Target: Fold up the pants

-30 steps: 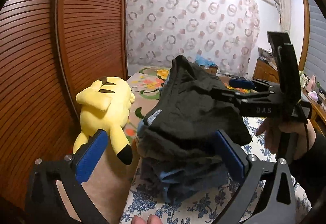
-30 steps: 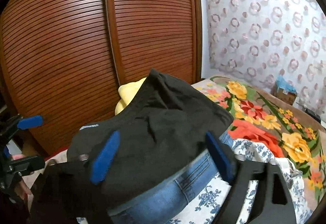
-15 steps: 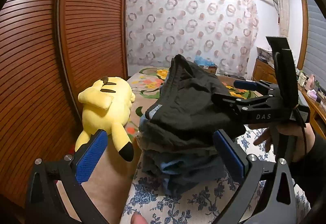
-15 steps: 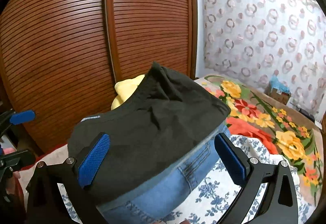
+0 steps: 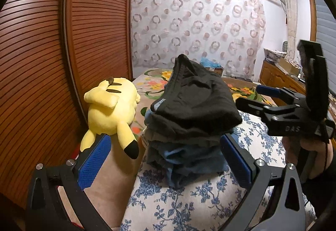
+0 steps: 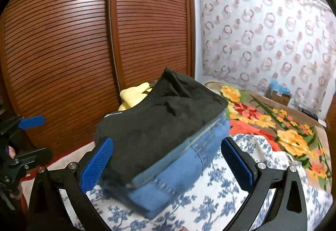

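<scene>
A stack of folded pants rests on the bed: black pants point(image 5: 197, 102) point(image 6: 163, 117) on top, grey and blue layers below, with blue jeans point(image 6: 178, 174) showing on the right wrist's side. My left gripper point(image 5: 164, 160) stands open in front of the stack, its blue pads apart and holding nothing. My right gripper point(image 6: 167, 162) is open too, its pads either side of the stack's near corner without pressing it. Each view shows the other gripper beside the stack: the right gripper point(image 5: 254, 96) held by a hand, and the left gripper point(image 6: 31, 138) at the left edge.
A yellow plush toy point(image 5: 111, 109) point(image 6: 134, 94) lies left of the stack against the slatted wooden wardrobe doors point(image 5: 42, 62). The bed point(image 5: 189, 205) has a blue-flowered sheet here and a bright floral blanket point(image 6: 262, 121) farther back. A wooden cabinet point(image 5: 279, 81) stands far right.
Both grippers have drawn back from the stack, which now lies farther from the pads. The right jaws have spread wider. The stack itself stays in place.
</scene>
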